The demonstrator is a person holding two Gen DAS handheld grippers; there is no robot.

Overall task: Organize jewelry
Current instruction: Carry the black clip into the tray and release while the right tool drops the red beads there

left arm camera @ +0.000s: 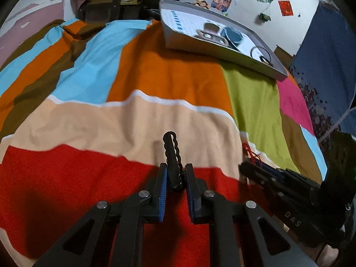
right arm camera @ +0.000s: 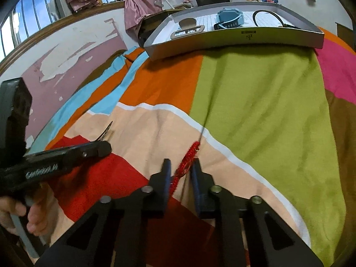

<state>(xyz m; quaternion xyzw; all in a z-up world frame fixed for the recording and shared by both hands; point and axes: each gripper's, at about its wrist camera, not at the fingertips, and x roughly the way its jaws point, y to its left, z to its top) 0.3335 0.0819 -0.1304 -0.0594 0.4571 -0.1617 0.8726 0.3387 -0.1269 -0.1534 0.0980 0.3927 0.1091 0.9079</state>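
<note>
- Left gripper [left arm camera: 175,173]: clenched on black beaded hair clip [left arm camera: 171,155].
- Right gripper [right arm camera: 181,171]: grasping red braided bracelet [right arm camera: 185,163].
- Grey tray [right arm camera: 233,37]: on striped bedspread [right arm camera: 255,100].

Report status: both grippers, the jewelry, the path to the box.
Left gripper shut on black hair clip. Right gripper shut on red bracelet. Gray box ahead, bedspread between unobstructed.

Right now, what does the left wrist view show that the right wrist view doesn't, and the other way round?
Only the left wrist view shows the left gripper closed on a black beaded bracelet. Only the right wrist view shows the window, the pink curtain, and the red braided cord between the right gripper fingers. Both show the grey tray holding a blue watch, and the colourful striped blanket.
</note>
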